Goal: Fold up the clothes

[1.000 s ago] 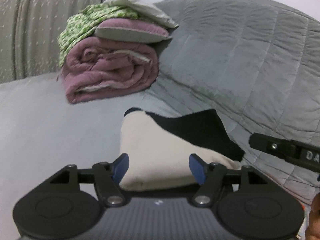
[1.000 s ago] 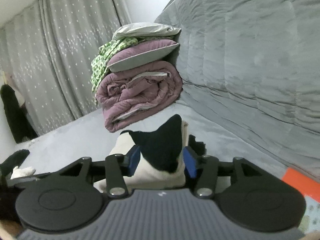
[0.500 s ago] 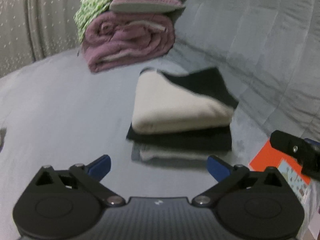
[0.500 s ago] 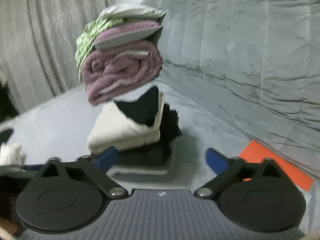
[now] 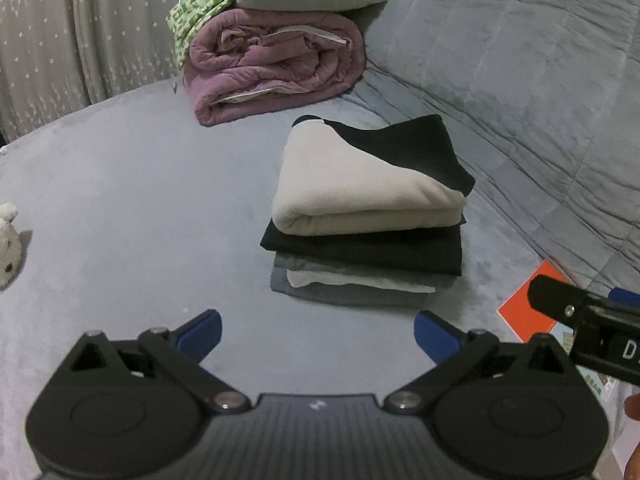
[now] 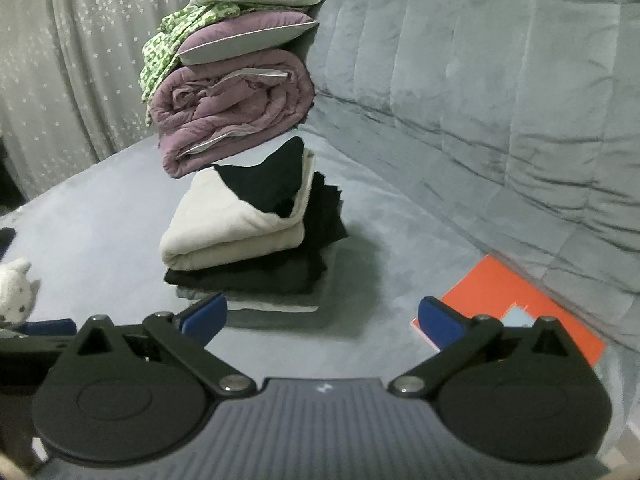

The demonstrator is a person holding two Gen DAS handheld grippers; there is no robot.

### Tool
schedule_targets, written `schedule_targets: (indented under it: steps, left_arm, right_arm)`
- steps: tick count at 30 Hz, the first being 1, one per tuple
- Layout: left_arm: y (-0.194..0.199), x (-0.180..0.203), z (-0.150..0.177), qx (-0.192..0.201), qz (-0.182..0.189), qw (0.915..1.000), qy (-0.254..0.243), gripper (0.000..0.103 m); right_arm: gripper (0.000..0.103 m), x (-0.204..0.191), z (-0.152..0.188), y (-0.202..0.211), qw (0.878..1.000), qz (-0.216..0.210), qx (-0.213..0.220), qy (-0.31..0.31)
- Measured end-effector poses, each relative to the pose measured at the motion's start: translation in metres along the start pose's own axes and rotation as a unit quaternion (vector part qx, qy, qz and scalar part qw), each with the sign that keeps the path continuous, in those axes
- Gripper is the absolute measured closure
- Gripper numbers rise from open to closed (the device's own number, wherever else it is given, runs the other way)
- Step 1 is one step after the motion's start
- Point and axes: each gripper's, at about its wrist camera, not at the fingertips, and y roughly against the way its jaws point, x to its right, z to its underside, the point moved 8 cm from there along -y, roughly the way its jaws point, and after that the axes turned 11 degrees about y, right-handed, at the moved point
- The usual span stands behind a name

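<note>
Left wrist view: the left tongs [image 5: 316, 332] are standing wide apart with nothing between the blue pads [image 5: 200, 330], having just been opening over the last second; a second ago those pads were flanking the cream-and-black garment [image 5: 360, 188], and now they are hanging back from it, well short of the stack. The right tongs [image 6: 322, 318] are doing the same in their own view, jaws spread to their fullest and empty, where a second ago they were closing around the black corner of that garment. In the left view the right tool's black body is showing at the right edge.

Moving outward, the garment is now lying folded on top of the pile of folded clothes [image 5: 362, 256], which is resting on the grey bed [image 5: 120, 208]: a black piece under it, then pale and grey layers at the bottom. Both cameras are now looking down at the whole pile from farther back than before.

Beyond the pile, the rolled purple duvet [image 5: 276, 64] with pillows on top is sitting against the quilted grey headboard [image 5: 520, 60]; an orange booklet [image 6: 512, 312] is lying to the right and a small white plush toy [image 6: 14, 292] to the left.

This release is looking like the end of one garment's fold: the piece is placed, both tools are free, and the next job is probably fetching another item, though none is visible here.
</note>
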Motion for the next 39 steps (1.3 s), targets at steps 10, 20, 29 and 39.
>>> schedule_targets:
  steps: [10,20,29,39]
  left_arm:
    - [0.001,-0.005,0.002,-0.001,-0.013,0.9999,0.0,0.001]
    - [0.002,-0.004,0.003,-0.002,-0.017,0.9999,-0.002,0.001]
    - [0.002,-0.002,0.003,-0.001,-0.019,0.9998,-0.006,0.001]
    - [0.002,0.0,0.004,-0.002,-0.02,0.9997,-0.01,0.001]
  right_arm:
    - [0.0,-0.004,0.003,-0.002,1.0,-0.005,-0.012,0.01]
    - [0.0,0.007,0.004,-0.001,1.0,0.002,-0.012,0.006]
    - [0.0,0.012,0.003,0.0,1.0,0.002,-0.01,0.001]
    - [0.0,0.013,0.004,-0.001,1.0,0.005,-0.013,0.008]
